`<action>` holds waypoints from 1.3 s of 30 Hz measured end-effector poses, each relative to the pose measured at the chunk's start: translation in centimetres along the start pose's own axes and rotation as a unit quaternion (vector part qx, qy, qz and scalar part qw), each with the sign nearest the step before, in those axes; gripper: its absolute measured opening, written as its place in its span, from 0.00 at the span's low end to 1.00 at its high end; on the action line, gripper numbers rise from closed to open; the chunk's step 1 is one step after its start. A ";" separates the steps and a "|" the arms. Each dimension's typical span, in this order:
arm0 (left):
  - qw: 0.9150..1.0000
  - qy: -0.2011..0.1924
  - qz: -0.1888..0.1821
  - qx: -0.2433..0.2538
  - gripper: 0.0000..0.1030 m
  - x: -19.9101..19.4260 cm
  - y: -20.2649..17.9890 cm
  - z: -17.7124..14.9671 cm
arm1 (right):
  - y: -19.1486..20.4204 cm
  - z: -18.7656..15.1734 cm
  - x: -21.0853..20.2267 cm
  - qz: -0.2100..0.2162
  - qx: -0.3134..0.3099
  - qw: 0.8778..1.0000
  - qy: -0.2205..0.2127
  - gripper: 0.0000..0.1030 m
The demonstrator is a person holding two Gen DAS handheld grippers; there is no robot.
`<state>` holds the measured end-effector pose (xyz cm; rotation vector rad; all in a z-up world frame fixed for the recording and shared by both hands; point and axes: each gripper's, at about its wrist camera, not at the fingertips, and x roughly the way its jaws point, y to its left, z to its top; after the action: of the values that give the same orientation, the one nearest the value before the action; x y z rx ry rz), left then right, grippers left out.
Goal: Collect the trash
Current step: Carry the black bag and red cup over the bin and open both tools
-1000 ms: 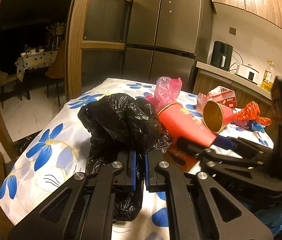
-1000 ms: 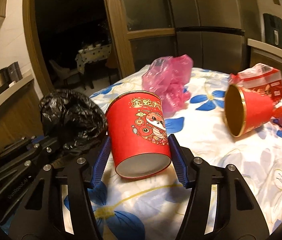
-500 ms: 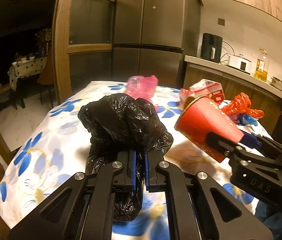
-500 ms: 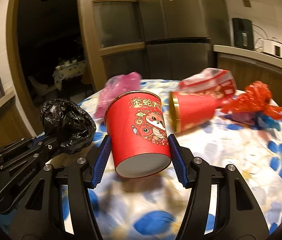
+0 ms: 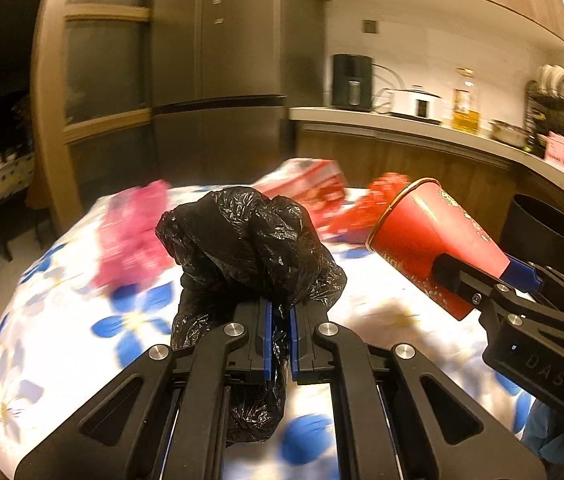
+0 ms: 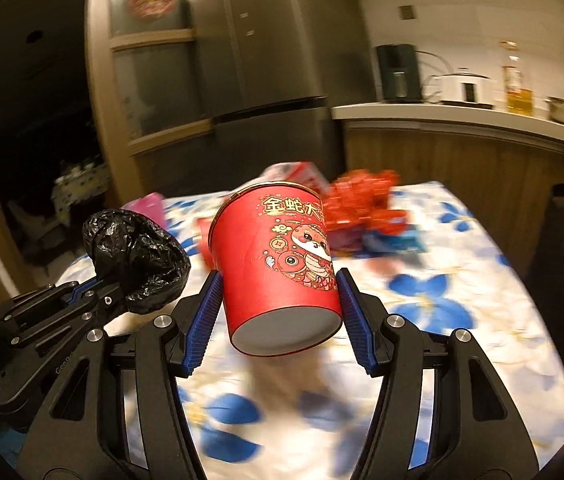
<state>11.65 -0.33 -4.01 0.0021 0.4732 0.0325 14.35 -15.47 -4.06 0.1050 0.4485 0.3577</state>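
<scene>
Between right claw (image 6: 278, 300) pads, red cartoon-printed cup (image 6: 278, 264), gold-rimmed

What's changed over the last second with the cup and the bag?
Both grippers have lifted and swung right toward the black bin. The red paper cup is now clear of the table. Grips unchanged: right gripper on the cup, left gripper on the black trash bag.

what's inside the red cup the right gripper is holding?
Cannot tell. The right gripper holds the red cup with its closed base toward the right wrist camera; in the left wrist view its gold-rimmed mouth faces away. The interior is hidden in both.
</scene>
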 end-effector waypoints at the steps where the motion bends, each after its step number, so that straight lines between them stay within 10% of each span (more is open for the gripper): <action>1: 1.000 -0.001 -0.007 0.005 0.06 0.2 -0.9 0.2 | -0.8 0.0 -0.3 -0.007 0.003 1.000 -0.002 0.56; 17: 0.989 -0.019 -0.120 0.078 0.06 2.0 -14.6 3.0 | -13.8 0.7 -6.4 -0.138 0.068 0.987 -0.052 0.56; 39: 0.960 -0.051 -0.252 0.108 0.06 6.6 -31.0 9.4 | -27.6 4.0 -11.0 -0.317 0.107 0.935 -0.116 0.56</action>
<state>22.73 -31.03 1.01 0.0973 0.3622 -0.5178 15.61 -45.26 -0.90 0.2044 0.2648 -0.3391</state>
